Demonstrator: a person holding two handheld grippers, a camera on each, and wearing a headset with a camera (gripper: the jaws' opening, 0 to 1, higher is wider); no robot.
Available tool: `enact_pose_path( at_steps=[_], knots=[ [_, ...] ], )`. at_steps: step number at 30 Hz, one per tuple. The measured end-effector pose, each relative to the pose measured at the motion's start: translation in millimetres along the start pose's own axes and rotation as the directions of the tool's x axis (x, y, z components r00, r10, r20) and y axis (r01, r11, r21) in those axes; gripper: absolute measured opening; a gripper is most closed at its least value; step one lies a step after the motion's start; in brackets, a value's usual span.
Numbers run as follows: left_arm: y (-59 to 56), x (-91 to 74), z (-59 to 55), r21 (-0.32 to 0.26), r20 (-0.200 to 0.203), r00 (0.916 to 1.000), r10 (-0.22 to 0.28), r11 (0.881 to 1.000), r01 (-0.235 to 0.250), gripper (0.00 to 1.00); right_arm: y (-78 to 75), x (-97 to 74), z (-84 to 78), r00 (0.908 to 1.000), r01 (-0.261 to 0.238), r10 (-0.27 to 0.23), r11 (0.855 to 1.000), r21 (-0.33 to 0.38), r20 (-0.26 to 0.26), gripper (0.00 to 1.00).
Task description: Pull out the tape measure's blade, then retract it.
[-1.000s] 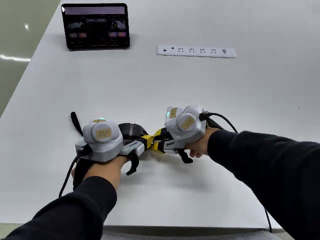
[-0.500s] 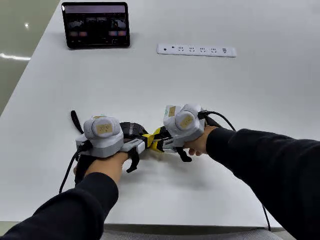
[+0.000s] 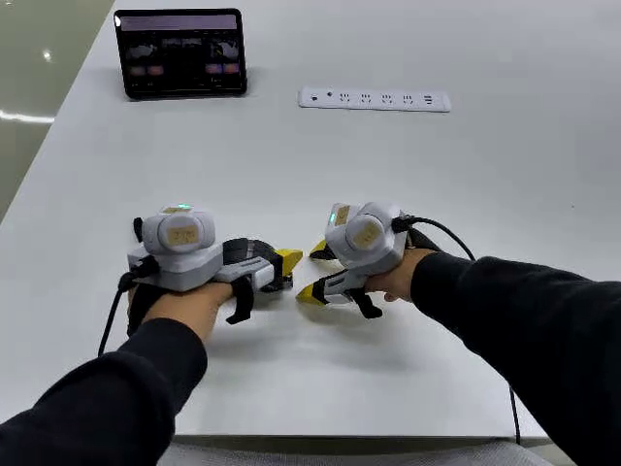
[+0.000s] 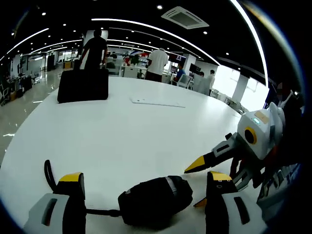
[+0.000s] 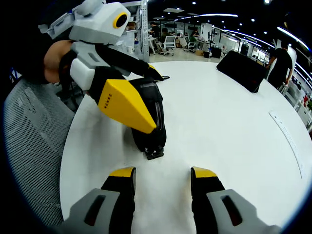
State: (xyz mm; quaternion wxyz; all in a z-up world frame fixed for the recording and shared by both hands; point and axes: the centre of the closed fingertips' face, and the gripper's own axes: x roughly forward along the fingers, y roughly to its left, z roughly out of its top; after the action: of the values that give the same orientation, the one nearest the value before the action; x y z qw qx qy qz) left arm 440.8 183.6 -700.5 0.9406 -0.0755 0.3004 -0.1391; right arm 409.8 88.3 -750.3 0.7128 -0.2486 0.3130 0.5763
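A black tape measure (image 3: 247, 254) lies on the white table (image 3: 291, 165) between the yellow-tipped jaws of my left gripper (image 3: 281, 269). In the left gripper view the case (image 4: 156, 200) sits between the wide-spread jaws with a gap on each side, so the left gripper (image 4: 146, 177) is open around it. My right gripper (image 3: 312, 274) faces it from the right, a short way off. Its jaws are open with only bare table between them (image 5: 163, 171). The tape's mouth (image 5: 155, 153) points toward the right gripper, and no drawn-out blade shows.
A dark tablet (image 3: 180, 53) stands at the far left of the table and a white power strip (image 3: 374, 99) lies at the back. The front table edge (image 3: 340, 437) is close below my arms. A mesh chair (image 5: 29, 146) stands beside the table.
The two grippers have drawn apart. The right one opened and backed off from the tape's mouth, and the left one shifted left with the tape measure still between its jaws.
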Motion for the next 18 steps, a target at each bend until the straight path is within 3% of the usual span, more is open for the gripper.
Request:
enact_pose_path(
  at_steps=[4, 5, 6, 7, 10, 12, 15, 18],
  knots=[
    [-3.0, -7.4, 6.2, -0.029, 0.007, 0.9962, -0.087, 0.996, 0.087, 1.00, -3.3, -15.5, -1.1, 0.9994, 0.025, -0.025, 1.000, 0.016, 0.022, 0.46],
    [-6.3, -9.6, 12.6, -0.022, 0.037, 0.9911, -0.128, 0.991, 0.129, 1.00, -4.0, -19.8, -2.2, 0.9991, 0.033, -0.034, 0.999, 0.017, 0.026, 0.48],
    [-5.8, -11.8, 13.7, -0.014, 0.033, 0.9894, -0.142, 0.990, 0.142, 1.00, -5.2, -24.8, -2.6, 0.9985, 0.043, -0.044, 0.999, 0.019, 0.032, 0.49],
    [-4.3, -12.8, 10.1, 0.010, 0.004, 0.9893, -0.146, 0.989, 0.146, 1.00, -5.8, -29.2, -2.7, 0.9980, 0.049, -0.050, 0.999, 0.023, 0.039, 0.49],
    [0.2, -18.5, 7.5, 0.104, -0.018, 0.9865, -0.163, 0.981, 0.164, 1.00, -6.7, -44.6, -2.9, 0.9953, 0.071, -0.073, 0.997, 0.039, 0.064, 0.52],
    [1.8, -25.3, 5.6, 0.123, -0.023, 0.9825, -0.185, 0.975, 0.186, 1.00, -9.2, -56.8, -5.9, 0.9924, 0.092, -0.096, 0.994, 0.057, 0.077, 0.55],
    [9.1, -36.2, -4.4, 0.173, -0.082, 0.9768, -0.198, 0.962, 0.210, 1.00, -11.2, -76.8, -14.2, 0.9877, 0.119, -0.127, 0.988, 0.094, 0.090, 0.63],
    [17.1, -48.9, -5.0, 0.170, -0.083, 0.9733, -0.214, 0.959, 0.225, 1.00, -12.3, -100.4, -27.7, 0.9805, 0.151, -0.166, 0.979, 0.138, 0.105, 0.66]
  ],
)
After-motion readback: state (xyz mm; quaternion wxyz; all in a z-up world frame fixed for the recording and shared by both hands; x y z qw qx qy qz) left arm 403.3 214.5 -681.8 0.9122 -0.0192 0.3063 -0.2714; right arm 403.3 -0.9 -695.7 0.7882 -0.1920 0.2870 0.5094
